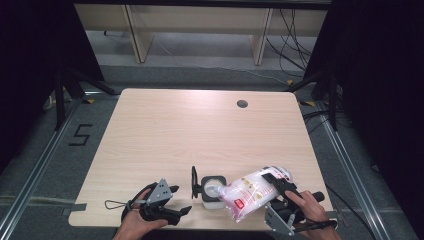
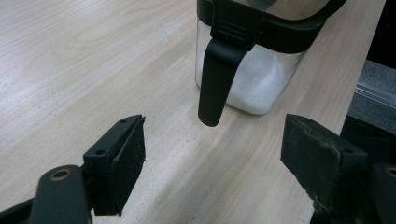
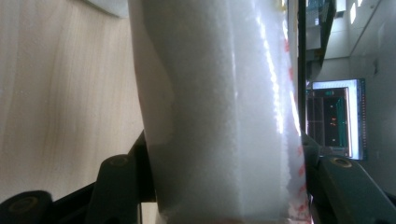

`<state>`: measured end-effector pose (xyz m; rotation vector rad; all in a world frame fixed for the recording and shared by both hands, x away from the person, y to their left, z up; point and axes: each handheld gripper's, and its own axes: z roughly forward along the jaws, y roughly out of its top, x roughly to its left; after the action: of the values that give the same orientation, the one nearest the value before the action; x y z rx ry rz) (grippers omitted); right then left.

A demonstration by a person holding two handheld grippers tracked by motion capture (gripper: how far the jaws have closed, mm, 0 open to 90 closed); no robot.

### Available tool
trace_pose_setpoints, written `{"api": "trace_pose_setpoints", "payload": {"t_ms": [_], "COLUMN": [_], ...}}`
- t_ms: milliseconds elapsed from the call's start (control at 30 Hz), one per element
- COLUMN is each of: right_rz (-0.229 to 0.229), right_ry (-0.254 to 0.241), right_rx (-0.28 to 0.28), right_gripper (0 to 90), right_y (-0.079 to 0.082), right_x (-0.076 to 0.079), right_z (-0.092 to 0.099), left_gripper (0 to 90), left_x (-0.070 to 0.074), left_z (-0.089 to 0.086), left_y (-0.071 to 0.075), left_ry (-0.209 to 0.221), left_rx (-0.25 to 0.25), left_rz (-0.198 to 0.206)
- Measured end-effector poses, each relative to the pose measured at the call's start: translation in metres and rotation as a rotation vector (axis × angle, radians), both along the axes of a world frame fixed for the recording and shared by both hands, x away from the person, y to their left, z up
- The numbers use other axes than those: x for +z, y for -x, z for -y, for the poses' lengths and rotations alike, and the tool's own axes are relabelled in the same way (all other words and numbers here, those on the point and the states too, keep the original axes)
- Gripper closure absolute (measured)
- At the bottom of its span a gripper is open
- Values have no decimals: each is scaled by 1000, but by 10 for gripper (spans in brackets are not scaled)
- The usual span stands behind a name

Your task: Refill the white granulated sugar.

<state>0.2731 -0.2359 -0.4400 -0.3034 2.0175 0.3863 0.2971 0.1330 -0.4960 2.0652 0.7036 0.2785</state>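
The right gripper (image 1: 278,186) has its jaws clamped on a bag (image 1: 248,192) of white grains, tilted so its mouth hangs over the open jar (image 1: 212,191) (evidently for pouring); the left gripper (image 2: 212,161), jaws open and empty, waits on the worktop (image 1: 200,130) just short of the jar's lid latch (image 2: 215,84).

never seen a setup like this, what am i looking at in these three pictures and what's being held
A person sits at a wooden table and holds a hand-operated gripper with two black jaws in each hand. The high view looks down from above; the other two come from cameras riding on the grippers.

The right gripper is clamped on a clear bag of white grains, tipped with its mouth over an open jar. In the right gripper view the bag sits between the jaws.

The left gripper is open and holds nothing. Its view shows the jar close ahead, partly filled with white grains, with a black lid latch hanging down its side.
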Motion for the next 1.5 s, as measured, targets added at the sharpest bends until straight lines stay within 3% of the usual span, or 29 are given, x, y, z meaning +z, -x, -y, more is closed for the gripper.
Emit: {"api": "trace_pose_setpoints", "payload": {"t_ms": [33,67,100,167,200,233,267,300,333,367,400,433,467,500,533,600,667,867,1000,1100,1133,1200,1500], "right_rz": [0,-27,-17,-37,-30,-60,-53,-78,-80,-88,-75,-75,-95,-79,-102,-98,-135,-136,-161,-148,-164,-150,-161], "right_ry": [3,-35,-16,-55,-41,-83,-69,-103,-104,-114,-84,-93,-117,-93,-122,-132,-182,-175,-220,-190,-212,-194,-215], "right_rx": [8,-18,3,-18,0,-22,-15,-33,-30,-30,-5,-3,-16,7,1,8,-2,14,2,14,-1,13,24], "right_gripper": [467,467,468,469,470,471,471,472,472,473,473,474,475,476,477,479,482,491,498,503,505,508,522], "right_y": [-1,0,-1,-1,-2,-2,-2,-2,-2,-3,-6,-6,-6,-8,-7,-8,-8,-9,-9,-9,-8,-9,-11], "right_x": [0,-3,-1,-3,-1,-4,-2,-5,-6,-7,-5,-6,-8,-6,-8,-8,-10,-12,-14,-13,-15,-14,-16], "right_z": [0,1,1,3,3,4,4,5,5,6,6,6,7,7,7,8,9,10,12,12,12,12,14], "left_gripper": [215,215,215,215,215,215,215,215,215,215,215,215,215,215,215,215,215,215,215,215,215,215,217], "left_x": [0,0,0,0,0,0,-1,-1,1,1,1,-1,0,0,0,0,0,0,0,0,0,0,0], "left_z": [0,0,0,-1,-1,-1,0,1,-1,-1,-1,0,-1,-1,-1,-1,-1,-1,-1,-1,-1,-1,-1], "left_y": [0,-1,0,0,-1,-1,0,0,-2,-2,-2,0,0,-1,-1,-1,-1,-1,-1,-1,-1,-1,-1], "left_ry": [5,-3,5,-8,-12,-12,7,7,-18,-18,-17,10,-8,-12,-10,-9,-10,-17,-15,-16,-11,-9,-10], "left_rx": [1,-5,-3,-2,-4,-4,-1,-1,-25,-25,-23,-1,-4,-5,-11,-8,-3,-4,-2,-2,-3,-4,-5], "left_rz": [3,15,8,3,4,4,3,1,13,11,13,0,2,4,-5,-2,3,7,6,6,4,3,3]}}
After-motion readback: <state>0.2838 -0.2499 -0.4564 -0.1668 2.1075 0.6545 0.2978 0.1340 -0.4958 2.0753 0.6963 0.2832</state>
